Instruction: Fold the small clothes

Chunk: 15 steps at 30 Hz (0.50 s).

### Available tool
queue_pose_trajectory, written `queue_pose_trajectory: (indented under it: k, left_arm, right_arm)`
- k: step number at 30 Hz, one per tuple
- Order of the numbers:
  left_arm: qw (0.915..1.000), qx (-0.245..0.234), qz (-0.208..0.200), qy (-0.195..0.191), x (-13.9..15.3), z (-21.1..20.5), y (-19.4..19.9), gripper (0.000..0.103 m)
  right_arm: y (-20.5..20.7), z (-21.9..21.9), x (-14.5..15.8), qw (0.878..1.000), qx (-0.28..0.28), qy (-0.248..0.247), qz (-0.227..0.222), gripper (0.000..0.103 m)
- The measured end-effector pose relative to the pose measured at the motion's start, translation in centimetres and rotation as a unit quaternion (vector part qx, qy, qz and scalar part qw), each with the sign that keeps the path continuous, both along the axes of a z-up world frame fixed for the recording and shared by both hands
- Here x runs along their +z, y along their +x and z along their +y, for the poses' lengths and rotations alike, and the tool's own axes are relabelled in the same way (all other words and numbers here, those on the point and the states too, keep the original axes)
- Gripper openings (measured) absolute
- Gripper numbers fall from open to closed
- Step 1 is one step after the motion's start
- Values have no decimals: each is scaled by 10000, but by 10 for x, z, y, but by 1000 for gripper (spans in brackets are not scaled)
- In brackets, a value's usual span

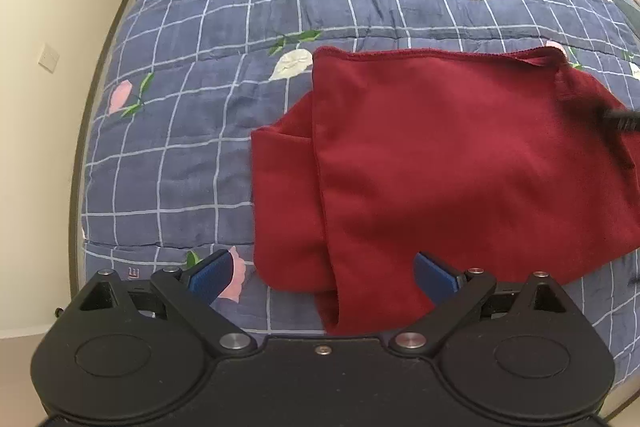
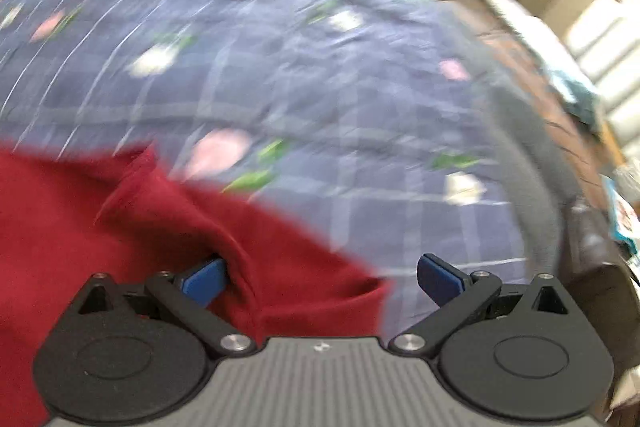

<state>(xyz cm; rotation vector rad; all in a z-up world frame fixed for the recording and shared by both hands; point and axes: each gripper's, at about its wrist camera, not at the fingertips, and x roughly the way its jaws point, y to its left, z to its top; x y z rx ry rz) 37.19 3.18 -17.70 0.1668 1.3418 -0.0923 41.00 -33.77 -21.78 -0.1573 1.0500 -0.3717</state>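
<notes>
Folded garment (image 1: 460, 163) flat on quilt (image 1: 192, 131), wall (image 1: 36, 75) to the left.

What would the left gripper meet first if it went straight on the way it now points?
Probably the red garment: the open left gripper points steeply down, and the cloth's near folded edge lies between its blue fingers, with the quilt beneath. Depth is uncertain.

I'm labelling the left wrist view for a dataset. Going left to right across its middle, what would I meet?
Cream wall → wall switch plate → blue checked floral quilt → folded red garment → tip of the right gripper at the right edge.
</notes>
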Motion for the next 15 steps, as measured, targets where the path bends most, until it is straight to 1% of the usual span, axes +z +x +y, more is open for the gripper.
queue_pose_trajectory:
  k: [2, 4, 7, 12, 15]
  left_arm:
    - [10000, 22, -70, 1, 6, -2, -2, 97]
    - [9999, 64, -158, -8, 12, -4, -4, 97]
    - [9994, 153, -294, -37, 21, -10, -9, 97]
    - [9977, 369, -551, -150, 38, -23, -22, 100]
    - [9954, 545, -739, -290, 52, -32, -36, 101]
  right_arm:
    - [-2, -20, 16, 9993, -266, -76, -233, 103]
    - [-9, -37, 28, 9983, -458, 10, -348, 103]
    - [-31, -44, 43, 9972, -549, 112, -505, 103]
    - [-90, -33, 67, 9951, -325, 475, -802, 103]
    - [-125, -17, 91, 9921, 60, 780, -984, 103]
